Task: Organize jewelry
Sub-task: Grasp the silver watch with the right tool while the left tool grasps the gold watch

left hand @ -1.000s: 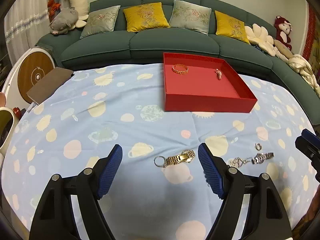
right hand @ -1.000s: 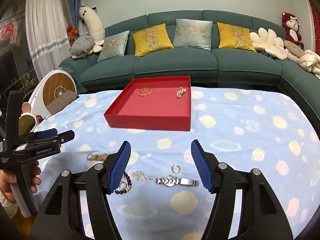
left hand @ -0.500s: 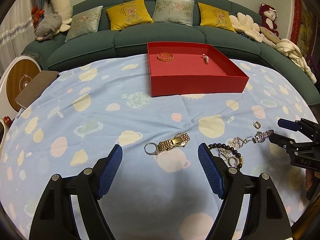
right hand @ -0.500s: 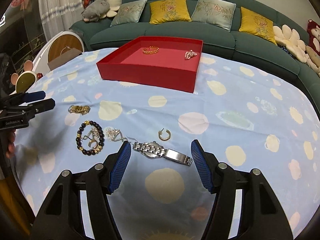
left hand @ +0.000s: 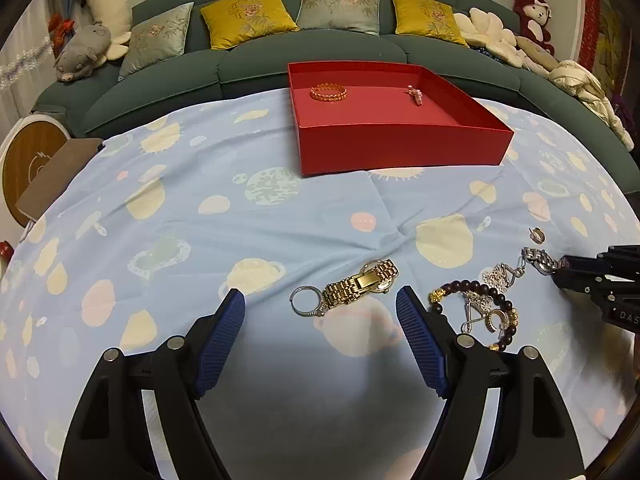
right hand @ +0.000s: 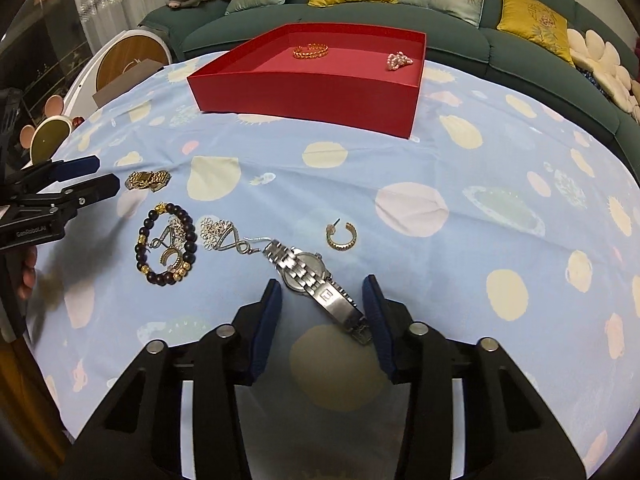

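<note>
The job is only just begun. Two pieces already lie inside the red box (left hand: 400, 144): a gold bangle (left hand: 328, 92) and a small pink pearl piece (right hand: 398, 60). They sit near the far wall of the box, well apart from each other.

Much more waits on the blue cloth that covers the surface (left hand: 200, 216). There is a gold watch (left hand: 360, 280) with a key ring on its end, a dark bead bracelet (right hand: 166, 244) with shiny bits lying inside its loop, a silver chain with a sparkly charm (right hand: 224, 236), a small gold hoop earring (right hand: 342, 236) and a silver watch (right hand: 316, 284). All of these still need to go into the box, I think.

The right gripper (right hand: 324, 316) is low over the silver watch. The band of the watch lies slanted between the two blue fingers, and its far end is just beside the right one. The fingers are closing in on it, but they do not seem to press it yet.

The left gripper (left hand: 320, 336) has its fingers wide apart and holds nothing. The gold watch lies just past the tips, a little toward the right finger. The bead bracelet lies outside that finger, just beside it.
</note>
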`<state>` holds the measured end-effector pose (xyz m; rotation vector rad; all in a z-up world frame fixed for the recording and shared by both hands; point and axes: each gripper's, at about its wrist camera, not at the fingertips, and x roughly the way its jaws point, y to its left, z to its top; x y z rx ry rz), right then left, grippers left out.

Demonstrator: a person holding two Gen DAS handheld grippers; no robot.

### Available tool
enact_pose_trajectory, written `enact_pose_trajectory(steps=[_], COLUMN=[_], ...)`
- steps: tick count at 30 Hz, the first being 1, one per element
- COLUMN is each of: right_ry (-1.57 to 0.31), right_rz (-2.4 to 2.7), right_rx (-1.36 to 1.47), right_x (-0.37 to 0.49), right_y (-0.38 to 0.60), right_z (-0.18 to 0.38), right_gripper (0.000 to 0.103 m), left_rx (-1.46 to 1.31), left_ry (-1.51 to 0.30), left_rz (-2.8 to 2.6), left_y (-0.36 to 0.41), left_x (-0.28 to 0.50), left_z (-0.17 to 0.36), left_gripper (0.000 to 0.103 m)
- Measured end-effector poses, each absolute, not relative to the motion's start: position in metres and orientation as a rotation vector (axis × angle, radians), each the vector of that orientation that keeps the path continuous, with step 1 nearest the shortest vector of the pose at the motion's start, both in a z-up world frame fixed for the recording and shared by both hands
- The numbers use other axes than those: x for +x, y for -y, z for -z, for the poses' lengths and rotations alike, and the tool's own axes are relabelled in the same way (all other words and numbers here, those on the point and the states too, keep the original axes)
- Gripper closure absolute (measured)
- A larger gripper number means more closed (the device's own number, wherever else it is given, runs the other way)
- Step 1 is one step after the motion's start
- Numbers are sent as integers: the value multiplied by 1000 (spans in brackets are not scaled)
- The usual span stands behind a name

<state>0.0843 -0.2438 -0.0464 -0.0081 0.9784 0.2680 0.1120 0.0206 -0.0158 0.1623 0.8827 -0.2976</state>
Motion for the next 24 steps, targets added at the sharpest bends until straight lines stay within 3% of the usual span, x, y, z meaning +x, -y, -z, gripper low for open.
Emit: enact_pose_trajectory(steps=[1,2,11,19,24], right_ry=[-991,-1003,-984,-965,-968], right_rz=[-281,-295,-283,-253,-239], right_rx=[11,35,31,29,32], right_x=[83,80,71,81,83], right_y=[244,245,237,232,231], right_z=[46,46,45,46,45], right_gripper=[89,92,91,80,81], left_rx=[165,170,268,248,215], left_ry=[-883,-881,-885,-892,-906], left_rz=[301,308,359,404,456], left_y=[-20,-20,-3,2,4], left_x=[114,116,130,129,126], left_z=[17,18,35,37,35], left_gripper=[28,28,31,54,82])
